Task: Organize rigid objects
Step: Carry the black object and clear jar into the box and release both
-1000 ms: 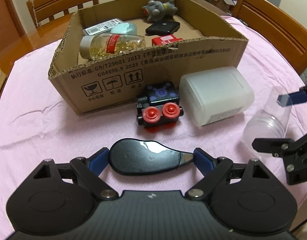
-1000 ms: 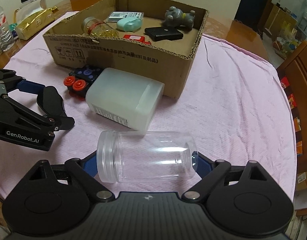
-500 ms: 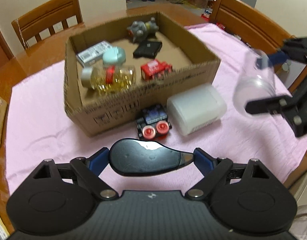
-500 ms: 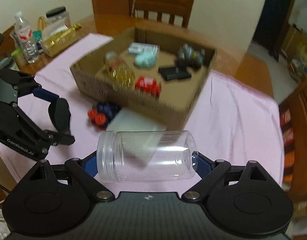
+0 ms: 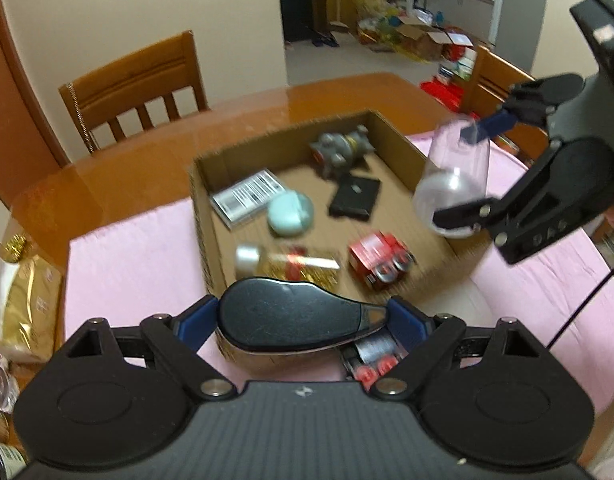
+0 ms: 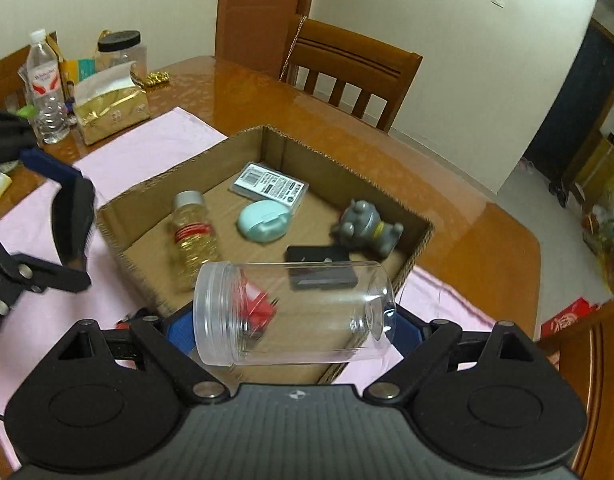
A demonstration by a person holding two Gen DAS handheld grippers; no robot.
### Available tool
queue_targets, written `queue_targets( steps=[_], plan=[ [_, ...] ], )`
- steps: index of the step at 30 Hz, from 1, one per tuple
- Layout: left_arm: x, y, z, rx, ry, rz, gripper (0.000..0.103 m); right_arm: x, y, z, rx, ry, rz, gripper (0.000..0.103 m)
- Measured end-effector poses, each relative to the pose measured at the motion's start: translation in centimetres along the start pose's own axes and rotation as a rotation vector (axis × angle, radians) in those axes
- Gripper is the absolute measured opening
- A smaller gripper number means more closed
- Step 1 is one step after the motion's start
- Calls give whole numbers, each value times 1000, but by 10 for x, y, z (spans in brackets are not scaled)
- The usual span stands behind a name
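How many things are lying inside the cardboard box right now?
6: white labelled packet, mint round case, grey toy animal, black flat case, amber bottle, red pack. The held items could hide more.

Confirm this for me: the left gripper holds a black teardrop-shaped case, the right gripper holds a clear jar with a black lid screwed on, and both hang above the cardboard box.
One thing is off: the clear jar has no lid; the right wrist view shows its threaded mouth bare. Otherwise correct: the left gripper holds the black case, the right gripper holds the jar, both above the cardboard box.
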State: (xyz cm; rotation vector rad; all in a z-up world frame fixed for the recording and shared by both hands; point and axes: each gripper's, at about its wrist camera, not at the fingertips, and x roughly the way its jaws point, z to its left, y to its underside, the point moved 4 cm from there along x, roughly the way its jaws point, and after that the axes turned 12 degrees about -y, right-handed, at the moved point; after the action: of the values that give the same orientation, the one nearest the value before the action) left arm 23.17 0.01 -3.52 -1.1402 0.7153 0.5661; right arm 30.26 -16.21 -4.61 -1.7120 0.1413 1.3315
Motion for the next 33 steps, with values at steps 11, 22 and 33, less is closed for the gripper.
queue_targets(
  steps=[11,22,33],
  plan=[
    [48,-56,14,-25,-41,-41,90,14,-7,-17,62,2,-25,103],
    [106,-80,20,-50,-102,-17,96,-17,11,-15,149,17,-60,103],
    [74,-62,33,-107,-106,-16,97,-21,30,-4,270,17,-49,103]
  ],
)
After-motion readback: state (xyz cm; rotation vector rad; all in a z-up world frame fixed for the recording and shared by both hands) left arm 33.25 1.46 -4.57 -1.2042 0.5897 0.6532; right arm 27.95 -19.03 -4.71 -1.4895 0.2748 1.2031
